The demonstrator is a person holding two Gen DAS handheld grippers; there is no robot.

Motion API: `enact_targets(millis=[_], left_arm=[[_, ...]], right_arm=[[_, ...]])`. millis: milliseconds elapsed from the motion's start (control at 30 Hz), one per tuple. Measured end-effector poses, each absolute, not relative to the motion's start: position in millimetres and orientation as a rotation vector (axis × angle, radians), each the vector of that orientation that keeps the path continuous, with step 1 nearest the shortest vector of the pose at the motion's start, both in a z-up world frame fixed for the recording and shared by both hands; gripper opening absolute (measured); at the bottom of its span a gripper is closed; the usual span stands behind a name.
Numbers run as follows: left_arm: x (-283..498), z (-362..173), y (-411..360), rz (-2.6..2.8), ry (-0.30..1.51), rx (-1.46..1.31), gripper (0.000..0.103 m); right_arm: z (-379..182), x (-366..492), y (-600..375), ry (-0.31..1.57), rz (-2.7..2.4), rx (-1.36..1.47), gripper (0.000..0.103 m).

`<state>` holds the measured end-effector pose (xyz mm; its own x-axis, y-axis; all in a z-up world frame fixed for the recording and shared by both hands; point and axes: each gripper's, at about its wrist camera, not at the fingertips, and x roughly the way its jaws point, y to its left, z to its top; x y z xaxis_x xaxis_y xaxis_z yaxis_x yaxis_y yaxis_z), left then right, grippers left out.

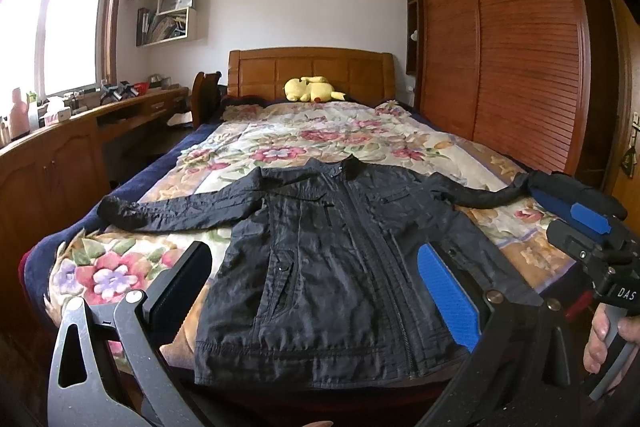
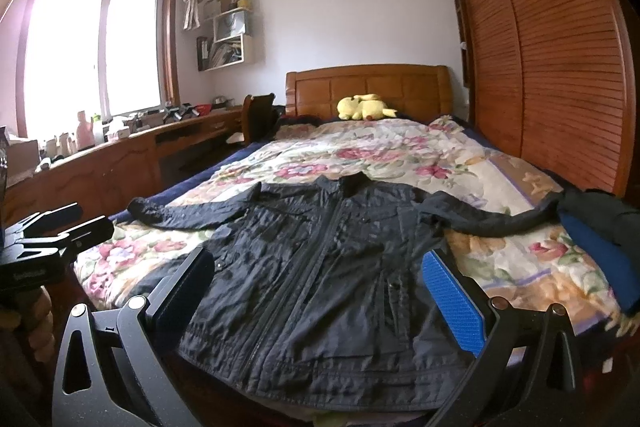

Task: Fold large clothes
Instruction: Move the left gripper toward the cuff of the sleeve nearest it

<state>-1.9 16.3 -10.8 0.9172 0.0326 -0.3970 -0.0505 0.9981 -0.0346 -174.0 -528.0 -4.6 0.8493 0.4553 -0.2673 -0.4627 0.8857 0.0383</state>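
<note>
A bed (image 1: 500, 163) with a flowered quilt (image 1: 280, 143) fills both views, and on its near end a black jacket (image 1: 320, 267) lies flat, front up and zipped, collar toward the wooden headboard (image 1: 312, 67), both sleeves spread out to the sides. The left gripper (image 1: 316, 291) hovers over the jacket's hem with its jaws spread wide, holding nothing; whether they brush the cloth cannot be told. The right gripper (image 2: 320, 291) is likewise wide open and empty above the hem. The left view shows what the right one lacks: the right gripper's body at the right edge near the sleeve end, and a hand (image 1: 608, 339) on its handle. The right view in turn shows the left gripper's body at its left edge, dark and partly cut off. A wardrobe (image 2: 552, 67) with slatted doors stands along the right, a desk (image 2: 120, 155) under the window (image 2: 92, 43) on the left. A yellow plush toy (image 1: 312, 89) lies by the headboard. The right sleeve's cuff is hard to make out, blurred behind a gripper finger in both views.
</note>
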Motion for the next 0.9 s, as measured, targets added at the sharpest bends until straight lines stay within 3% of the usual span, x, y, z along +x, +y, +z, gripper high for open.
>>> enact_targets(millis=[900], left_arm=[[27, -63, 111, 0.201, 0.503, -0.093, 0.103]], right_arm=[[-24, -102, -467, 0.359, 0.625, -0.119, 0.103]])
